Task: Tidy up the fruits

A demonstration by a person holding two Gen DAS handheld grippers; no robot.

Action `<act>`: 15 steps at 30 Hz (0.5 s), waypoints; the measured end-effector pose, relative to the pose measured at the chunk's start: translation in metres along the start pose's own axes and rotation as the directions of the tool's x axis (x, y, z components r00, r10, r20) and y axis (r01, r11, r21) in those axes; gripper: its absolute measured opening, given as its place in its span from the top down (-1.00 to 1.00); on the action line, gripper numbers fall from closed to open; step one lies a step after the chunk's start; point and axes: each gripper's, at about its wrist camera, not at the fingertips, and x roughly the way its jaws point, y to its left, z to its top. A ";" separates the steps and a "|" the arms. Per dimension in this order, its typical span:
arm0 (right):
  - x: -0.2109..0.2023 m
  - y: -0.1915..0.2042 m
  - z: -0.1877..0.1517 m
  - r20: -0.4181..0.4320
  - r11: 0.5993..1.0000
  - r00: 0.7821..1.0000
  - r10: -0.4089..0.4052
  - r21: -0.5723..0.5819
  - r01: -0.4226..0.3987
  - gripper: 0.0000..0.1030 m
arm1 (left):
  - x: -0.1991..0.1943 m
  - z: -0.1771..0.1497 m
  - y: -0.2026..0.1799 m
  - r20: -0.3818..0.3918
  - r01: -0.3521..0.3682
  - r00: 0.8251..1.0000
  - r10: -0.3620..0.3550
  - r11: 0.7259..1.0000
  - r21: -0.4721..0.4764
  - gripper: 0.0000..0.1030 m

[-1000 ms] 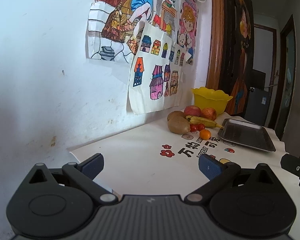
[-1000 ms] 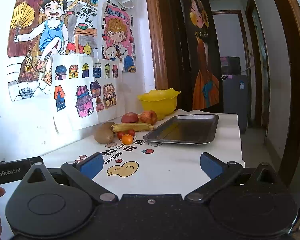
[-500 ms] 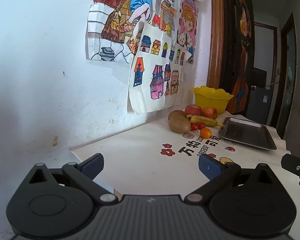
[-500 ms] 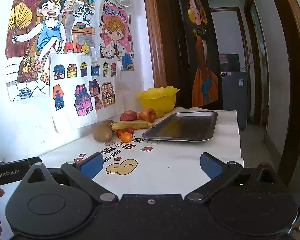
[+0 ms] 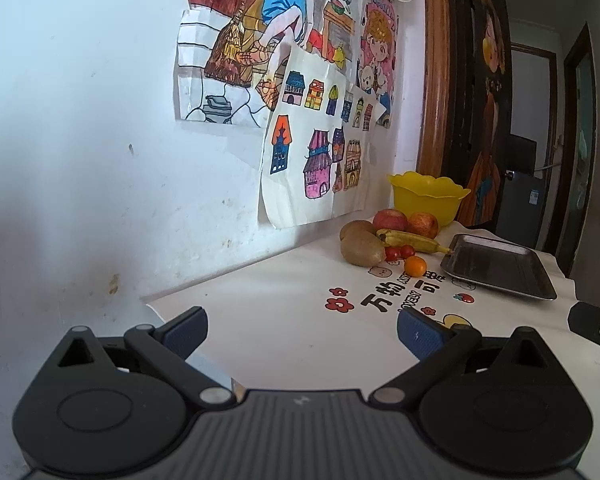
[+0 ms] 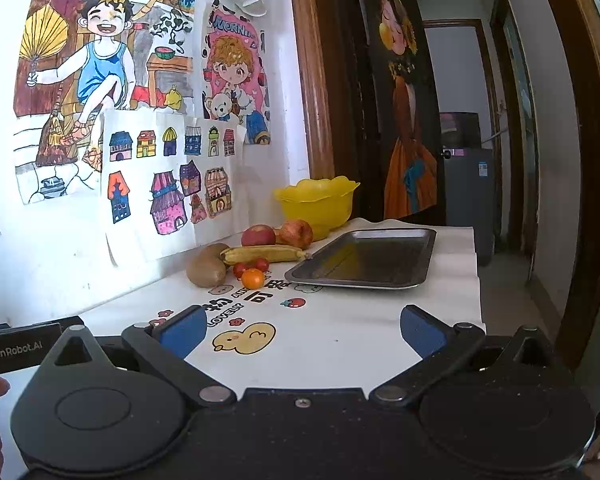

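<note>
A pile of fruit lies at the far end of the table by the wall: two kiwis point(image 5: 362, 249) point(image 6: 206, 270), a banana point(image 5: 414, 241) point(image 6: 264, 254), two red apples point(image 5: 390, 220) point(image 6: 258, 235), two cherry tomatoes point(image 5: 398, 252) point(image 6: 250, 267) and a small orange point(image 5: 415, 266) point(image 6: 253, 279). A yellow bowl point(image 5: 426, 196) point(image 6: 318, 202) stands behind them. A dark metal tray point(image 5: 496, 266) point(image 6: 364, 258) lies to their right. My left gripper point(image 5: 302, 334) and right gripper point(image 6: 300, 332) are both open and empty, well short of the fruit.
The table carries a white cloth point(image 6: 340, 332) printed with a yellow duck and red flowers. Drawings hang on the wall point(image 5: 80, 120) on the left. The table's right edge drops off by a doorway point(image 6: 500, 140). The left gripper's body shows at the right view's left edge point(image 6: 16, 348).
Both grippers have drifted slightly; the fruit and tray sit a little lower and nearer in the views. Both stay open.
</note>
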 end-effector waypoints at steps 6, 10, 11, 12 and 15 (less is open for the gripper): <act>-0.002 0.000 0.001 0.005 1.000 1.000 0.000 -0.001 0.000 -0.99 | -0.001 0.000 0.000 0.004 0.002 1.000 -0.002 1.000 0.001 -0.99; -0.003 0.000 0.000 0.008 1.000 1.000 0.000 -0.001 0.000 -0.99 | -0.003 0.000 0.000 0.006 0.002 1.000 -0.002 1.000 -0.001 -0.99; -0.003 0.000 0.000 0.008 1.000 1.000 0.000 -0.002 0.000 -0.99 | -0.003 0.000 0.000 0.006 0.002 1.000 -0.002 1.000 -0.003 -0.99; -0.003 0.000 0.000 0.009 1.000 1.000 -0.001 -0.003 0.001 -0.99 | -0.003 0.001 0.001 0.006 0.002 1.000 -0.002 1.000 -0.004 -0.99; -0.004 -0.001 -0.001 0.006 1.000 1.000 -0.006 0.000 0.006 -0.99 | -0.004 0.001 0.002 0.009 0.004 1.000 -0.004 1.000 -0.008 -0.99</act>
